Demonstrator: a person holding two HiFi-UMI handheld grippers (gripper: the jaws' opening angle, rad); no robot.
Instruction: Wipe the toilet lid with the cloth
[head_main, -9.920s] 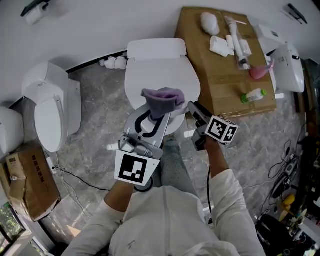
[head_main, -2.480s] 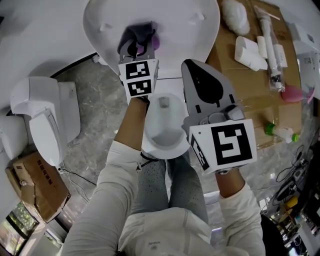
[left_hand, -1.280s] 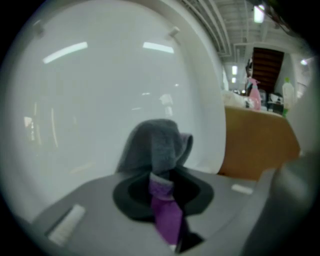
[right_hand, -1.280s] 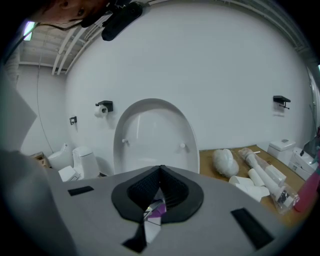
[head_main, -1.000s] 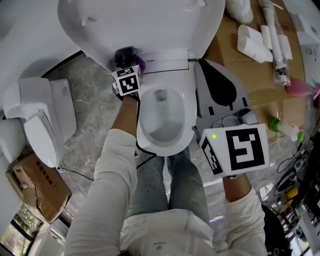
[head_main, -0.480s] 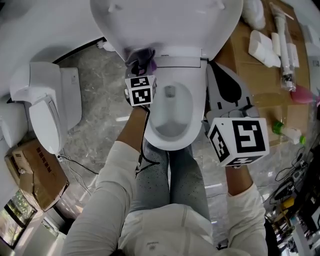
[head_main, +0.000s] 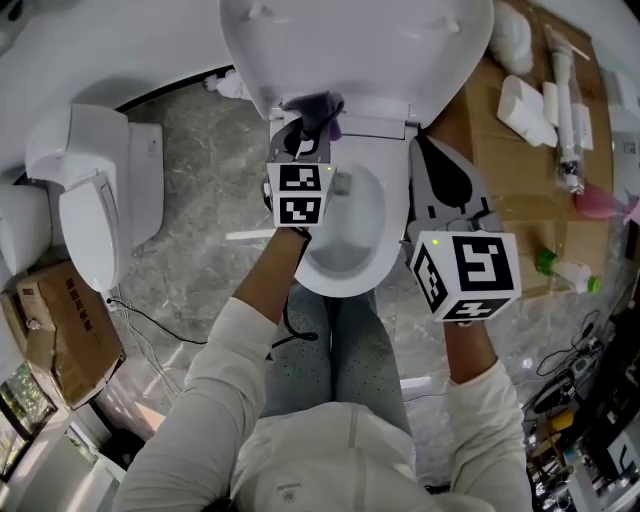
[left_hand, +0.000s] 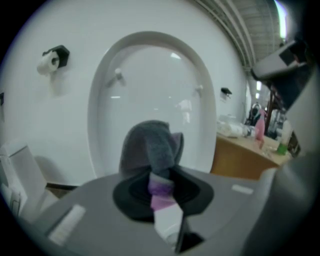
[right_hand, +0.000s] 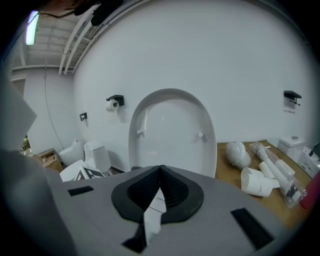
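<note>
Cloth (head_main: 320, 106), grey and purple, clamped in the left gripper (head_main: 305, 128) at the raised toilet lid's (head_main: 360, 50) lower left edge, near the hinge. Right gripper (head_main: 425, 150), jaws together and empty, beside the bowl's (head_main: 345, 255) right rim.

Head view looks down; gripper views face lid (right_hand: 172, 127).

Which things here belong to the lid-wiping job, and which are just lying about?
In the job:
- toilet lid, raised
- cloth, clamped in the left gripper

Lying about:
- second toilet on the floor
- cardboard box
- white pipe parts and green-capped bottle on the brown board
- right gripper, shut and empty
</note>
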